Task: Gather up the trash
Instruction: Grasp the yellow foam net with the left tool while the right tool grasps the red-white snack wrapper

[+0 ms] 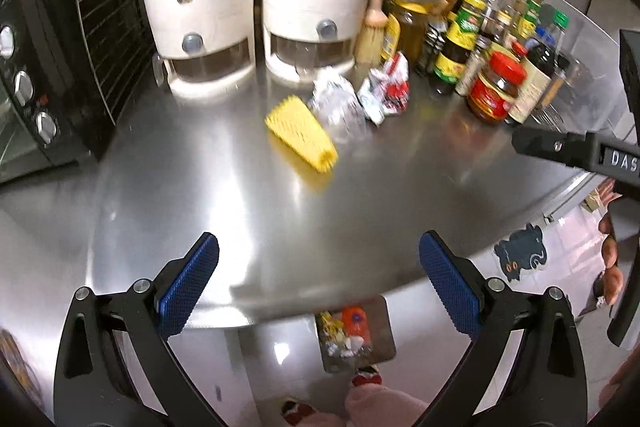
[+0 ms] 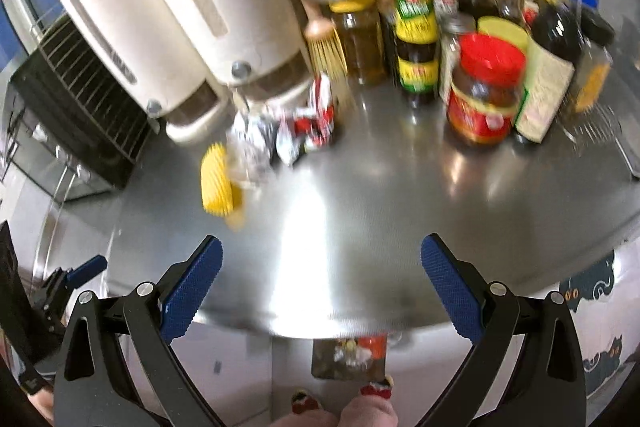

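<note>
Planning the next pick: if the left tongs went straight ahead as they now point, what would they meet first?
Probably the yellow ribbed foam sleeve lying on the steel counter; the open left tongs have bare counter before it. Depth is uncertain.

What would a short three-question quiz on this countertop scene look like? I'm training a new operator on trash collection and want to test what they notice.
1. True or false: the left gripper is shut on the yellow foam net sleeve.
2. Multiple choice: the crumpled red-and-white wrapper lies A) on the floor, B) on the steel counter beside the crumpled clear plastic, C) on top of the toaster oven.
3. Fill in: the trash bin below the counter edge already holds ____.

Key:
1. False; both the left gripper and the right gripper are open and hold nothing.
2. B.
3. Trash.
</note>
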Motion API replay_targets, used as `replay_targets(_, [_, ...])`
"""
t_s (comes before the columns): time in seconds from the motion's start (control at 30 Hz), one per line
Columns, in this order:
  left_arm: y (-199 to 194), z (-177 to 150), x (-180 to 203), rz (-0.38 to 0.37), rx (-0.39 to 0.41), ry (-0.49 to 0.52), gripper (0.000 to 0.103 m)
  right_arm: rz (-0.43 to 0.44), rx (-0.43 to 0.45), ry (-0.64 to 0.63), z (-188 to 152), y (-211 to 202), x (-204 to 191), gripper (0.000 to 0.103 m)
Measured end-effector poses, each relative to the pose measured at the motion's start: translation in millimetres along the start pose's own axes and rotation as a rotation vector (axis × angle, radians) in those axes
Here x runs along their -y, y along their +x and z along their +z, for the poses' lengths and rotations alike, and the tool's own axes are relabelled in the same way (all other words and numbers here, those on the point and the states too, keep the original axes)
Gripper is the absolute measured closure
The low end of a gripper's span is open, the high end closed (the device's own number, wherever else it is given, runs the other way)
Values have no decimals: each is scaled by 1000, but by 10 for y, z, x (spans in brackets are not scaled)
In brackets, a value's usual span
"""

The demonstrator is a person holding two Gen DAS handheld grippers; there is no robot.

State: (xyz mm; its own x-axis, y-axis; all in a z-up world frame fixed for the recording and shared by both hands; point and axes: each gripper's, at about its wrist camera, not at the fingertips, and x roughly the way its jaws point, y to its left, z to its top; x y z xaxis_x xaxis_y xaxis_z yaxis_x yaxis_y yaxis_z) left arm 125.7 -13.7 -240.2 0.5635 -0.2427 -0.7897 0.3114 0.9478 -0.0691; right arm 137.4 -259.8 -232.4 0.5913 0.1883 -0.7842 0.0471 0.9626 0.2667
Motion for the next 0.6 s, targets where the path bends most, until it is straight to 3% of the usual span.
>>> replay_targets(0.23, [289, 391, -138, 3, -1, -32, 9, -9, 10, 1, 475, 335, -95, 3])
replay_targets(0.3, [423, 496, -173, -1, -12, -44, 13, -14, 7, 3, 587, 466, -103, 3])
replay_targets(0.43, [717, 651, -267, -9, -59, -84, 32, -26, -3, 12, 829, 787, -74, 5])
replay_targets(0.6, [1049, 765, -355, 3, -106, -115, 38, -26, -40, 30, 1005, 1134, -19, 15])
